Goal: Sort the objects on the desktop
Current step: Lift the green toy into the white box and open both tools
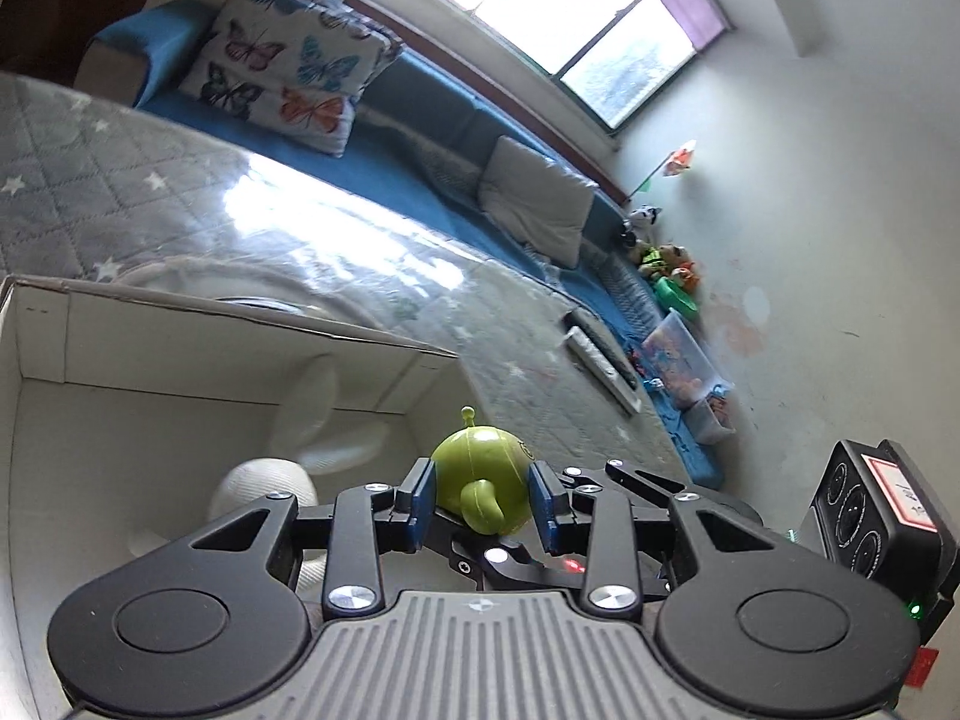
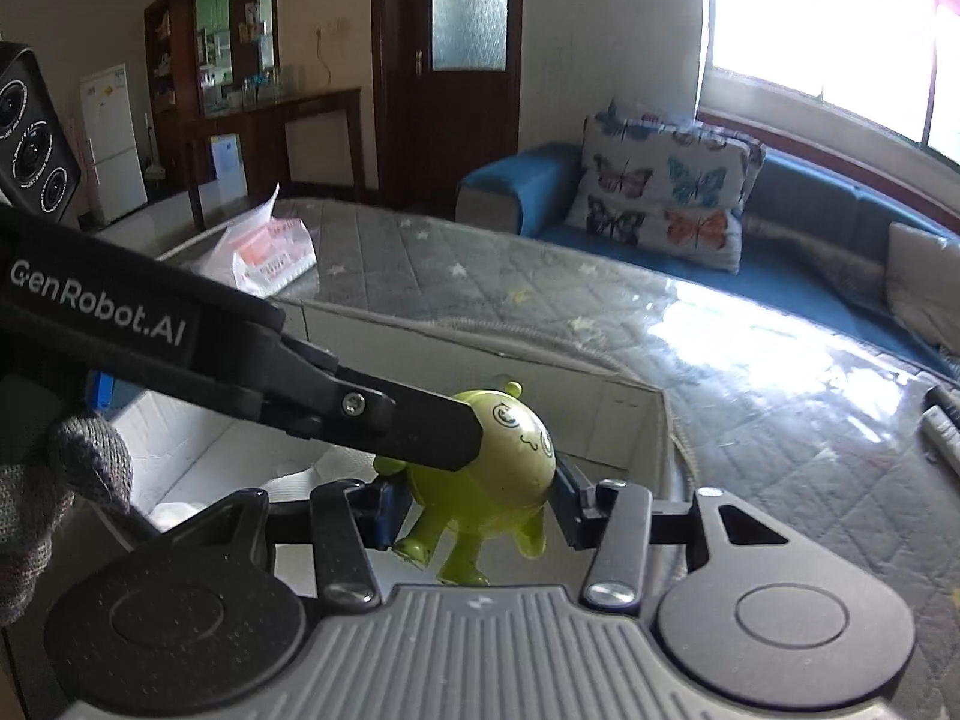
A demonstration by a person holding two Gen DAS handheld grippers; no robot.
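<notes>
1. Left wrist view: the left tool [image 1: 480,498] is clenched on the green toy [image 1: 483,474], blue pads pressing both its sides, held above the white box [image 1: 180,372].
2. Right wrist view: the right tool [image 2: 474,507] brackets the same toy [image 2: 498,468]; whether its pads actually grip, I cannot tell.
3. Box sits on the counter [image 2: 750,372], near its front edge; a white object [image 1: 264,486] lies inside.
4. Progress: one item boxed, by the look of it; the toy is not yet dropped. Remotes [image 1: 600,360] wait by the counter's far edge.
</notes>
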